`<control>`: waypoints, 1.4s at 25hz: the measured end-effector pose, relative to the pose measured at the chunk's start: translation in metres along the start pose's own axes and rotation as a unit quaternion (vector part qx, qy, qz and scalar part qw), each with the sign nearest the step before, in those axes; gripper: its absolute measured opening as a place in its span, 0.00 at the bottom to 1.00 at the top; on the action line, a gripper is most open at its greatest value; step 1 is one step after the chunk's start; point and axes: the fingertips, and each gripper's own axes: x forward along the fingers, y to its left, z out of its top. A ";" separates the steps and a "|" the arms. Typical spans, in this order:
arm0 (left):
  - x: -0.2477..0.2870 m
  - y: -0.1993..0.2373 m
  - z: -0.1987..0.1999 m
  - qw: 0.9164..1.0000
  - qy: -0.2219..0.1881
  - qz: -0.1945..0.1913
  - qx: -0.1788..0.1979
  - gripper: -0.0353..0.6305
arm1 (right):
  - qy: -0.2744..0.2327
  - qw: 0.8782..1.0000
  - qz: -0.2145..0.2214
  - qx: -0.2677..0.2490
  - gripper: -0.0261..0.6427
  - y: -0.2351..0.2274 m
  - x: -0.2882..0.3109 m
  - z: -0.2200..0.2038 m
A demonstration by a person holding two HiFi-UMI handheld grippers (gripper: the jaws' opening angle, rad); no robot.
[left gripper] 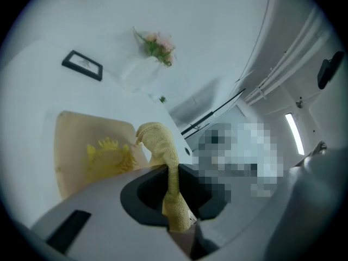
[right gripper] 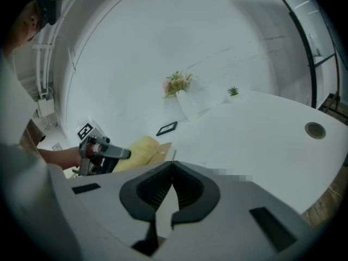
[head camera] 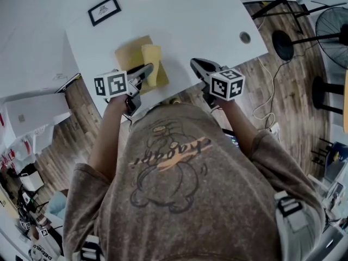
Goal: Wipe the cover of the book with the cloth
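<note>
A tan book (head camera: 130,56) lies flat near the front edge of the white table (head camera: 190,20). Its cover shows a yellow print (left gripper: 109,154) in the left gripper view. My left gripper (head camera: 145,69) is shut on a yellow cloth (head camera: 152,63). The cloth rises from between the jaws (left gripper: 167,170) and hangs over the book's right side. To the right of the book, my right gripper (head camera: 196,65) hovers over bare table. Its jaws are shut with nothing between them (right gripper: 173,165). From the right gripper view I see the left gripper (right gripper: 103,152), the cloth (right gripper: 140,147) and the book's corner (right gripper: 163,147).
A small black picture frame (head camera: 104,10) lies at the table's far left. A vase of flowers (right gripper: 178,86) and a tiny plant (right gripper: 232,91) stand further back. A cable hole (head camera: 245,37) is at the table's right. A fan (head camera: 333,29) and stands are on the wooden floor.
</note>
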 end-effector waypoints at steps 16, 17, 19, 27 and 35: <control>-0.033 0.084 0.007 0.973 0.055 0.181 0.136 0.13 | 0.016 0.999 0.040 -0.022 0.04 0.022 0.003 0.006; -0.028 0.081 0.002 0.973 0.060 0.172 0.138 0.13 | 0.015 0.999 0.040 -0.023 0.04 0.022 0.003 0.006; -0.020 0.074 -0.005 0.975 0.068 0.157 0.139 0.13 | 0.012 0.999 0.038 -0.023 0.04 0.022 0.002 0.007; 0.005 0.041 -0.038 0.983 0.097 0.100 0.118 0.13 | 0.002 0.999 0.029 -0.018 0.04 0.006 -0.020 0.008; 0.012 0.033 -0.054 0.984 0.110 0.085 0.110 0.13 | -0.003 1.000 0.024 -0.008 0.04 0.001 -0.023 0.004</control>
